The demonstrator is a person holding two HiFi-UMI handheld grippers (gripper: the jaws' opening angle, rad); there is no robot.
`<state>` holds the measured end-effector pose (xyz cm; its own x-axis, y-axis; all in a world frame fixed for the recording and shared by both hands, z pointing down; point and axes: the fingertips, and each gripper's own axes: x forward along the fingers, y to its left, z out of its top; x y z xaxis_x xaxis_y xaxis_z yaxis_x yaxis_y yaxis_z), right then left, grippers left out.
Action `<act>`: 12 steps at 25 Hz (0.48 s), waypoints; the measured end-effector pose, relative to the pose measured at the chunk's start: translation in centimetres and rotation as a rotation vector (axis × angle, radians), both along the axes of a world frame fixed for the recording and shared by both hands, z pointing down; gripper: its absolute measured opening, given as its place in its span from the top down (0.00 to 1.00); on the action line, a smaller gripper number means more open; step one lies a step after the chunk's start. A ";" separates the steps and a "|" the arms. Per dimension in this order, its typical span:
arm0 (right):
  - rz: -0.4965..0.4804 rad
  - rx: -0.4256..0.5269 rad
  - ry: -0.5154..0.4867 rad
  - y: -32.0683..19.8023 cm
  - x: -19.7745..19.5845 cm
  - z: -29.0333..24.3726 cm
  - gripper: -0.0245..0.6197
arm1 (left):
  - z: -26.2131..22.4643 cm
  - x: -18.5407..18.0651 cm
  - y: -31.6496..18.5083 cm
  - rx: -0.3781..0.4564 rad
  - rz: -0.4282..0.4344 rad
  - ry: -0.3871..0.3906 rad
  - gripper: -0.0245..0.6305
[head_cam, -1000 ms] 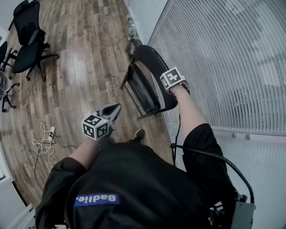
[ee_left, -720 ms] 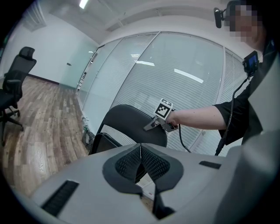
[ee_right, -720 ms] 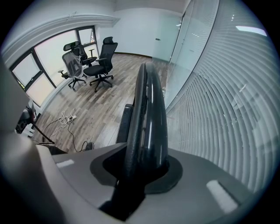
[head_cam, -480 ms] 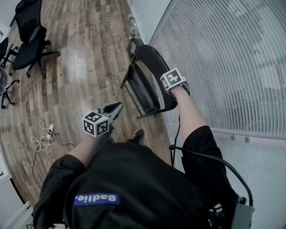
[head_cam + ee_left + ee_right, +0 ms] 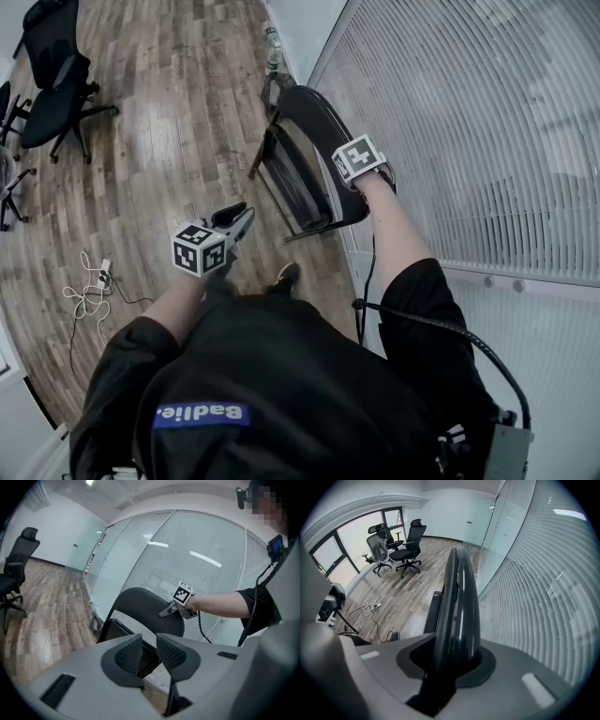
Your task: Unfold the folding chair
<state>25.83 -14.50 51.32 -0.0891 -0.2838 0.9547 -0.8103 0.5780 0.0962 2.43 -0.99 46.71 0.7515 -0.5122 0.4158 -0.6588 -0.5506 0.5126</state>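
Folding chair point(image 5: 314, 141) stands folded on the wood floor point(image 5: 169, 141), leaning against the blinded glass wall point(image 5: 469, 141), long axis upright. Right tongs point(image 5: 454, 656) are clamped on the backrest's top edge. Left tongs point(image 5: 149, 652) are opening with nothing between them. The folded seat point(image 5: 123, 632) lies straight ahead, apart; probably theirs to pull down.

Left gripper point(image 5: 149, 649) opening, empty; right gripper point(image 5: 457, 656) clamped.

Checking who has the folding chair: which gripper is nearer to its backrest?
Right. The right gripper is clamped on the backrest edge. The left gripper hangs apart from it, short of the chair, its fingers opening with nothing between them.
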 end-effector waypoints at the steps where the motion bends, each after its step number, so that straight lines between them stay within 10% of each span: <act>1: 0.000 0.000 -0.001 0.0 0.0 0.0 0.81 | 0.2 0.1 -0.2 -0.004 -0.003 -0.003 0.84; 12: 0.000 0.000 -0.001 0.1 -0.5 0.0 0.81 | 1.3 2.2 -1.5 -0.039 0.015 0.008 0.81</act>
